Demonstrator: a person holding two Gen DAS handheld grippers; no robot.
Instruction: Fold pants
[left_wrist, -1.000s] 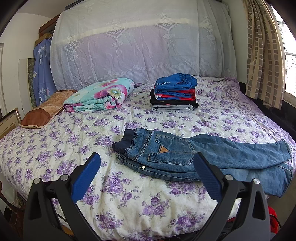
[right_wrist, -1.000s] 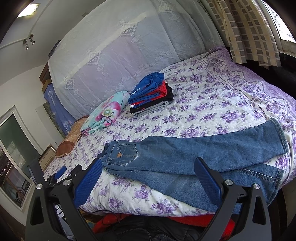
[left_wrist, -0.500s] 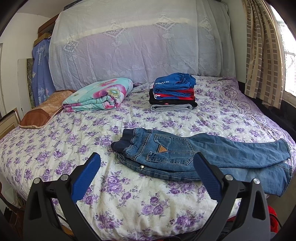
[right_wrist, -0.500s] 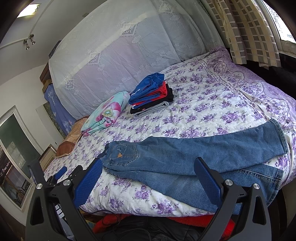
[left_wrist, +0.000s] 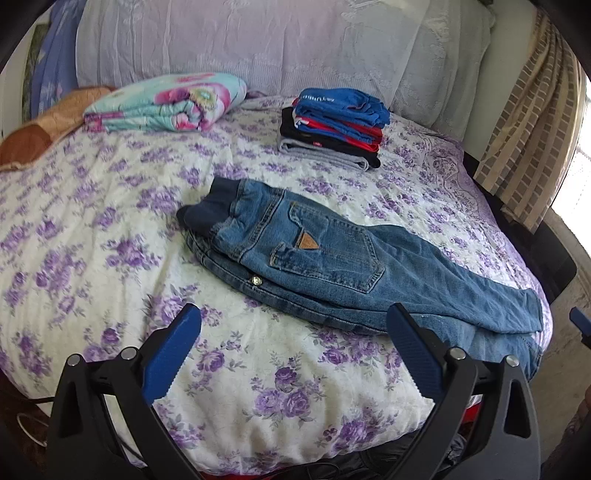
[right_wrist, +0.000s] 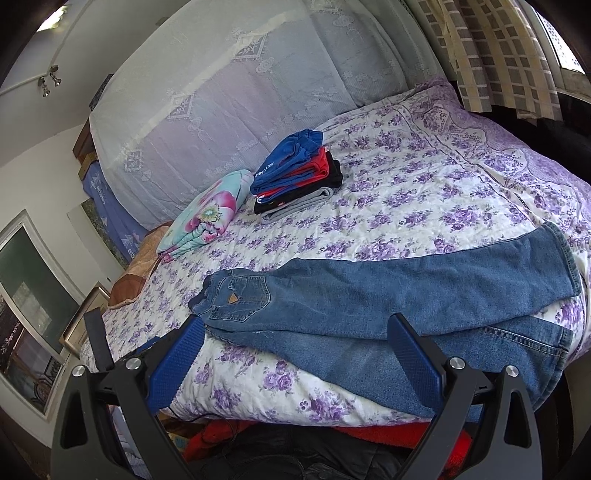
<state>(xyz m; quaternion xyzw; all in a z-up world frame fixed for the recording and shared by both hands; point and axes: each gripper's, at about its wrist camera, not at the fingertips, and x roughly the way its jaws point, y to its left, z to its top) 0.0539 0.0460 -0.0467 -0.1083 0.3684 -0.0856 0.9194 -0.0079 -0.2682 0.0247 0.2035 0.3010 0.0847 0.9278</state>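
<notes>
A pair of blue jeans (left_wrist: 325, 254) lies flat on the floral bed near its front edge, folded lengthwise with one leg on the other, waistband at the left, a back pocket with a brown triangle patch up. It also shows in the right wrist view (right_wrist: 388, 295), with the leg ends at the bed's right edge. My left gripper (left_wrist: 293, 350) is open and empty, hovering over the bed's front edge just short of the waist. My right gripper (right_wrist: 293, 354) is open and empty, just short of the lower leg.
A stack of folded clothes (left_wrist: 332, 125) sits at the back of the bed (left_wrist: 92, 236), also seen in the right wrist view (right_wrist: 295, 173). A folded floral blanket (left_wrist: 166, 103) lies at the back left. A checked curtain (left_wrist: 528, 122) hangs at the right.
The left gripper has moved forward and tilted down, so the jeans' waist looms larger and closer. The right gripper has barely moved. Both stay open.
</notes>
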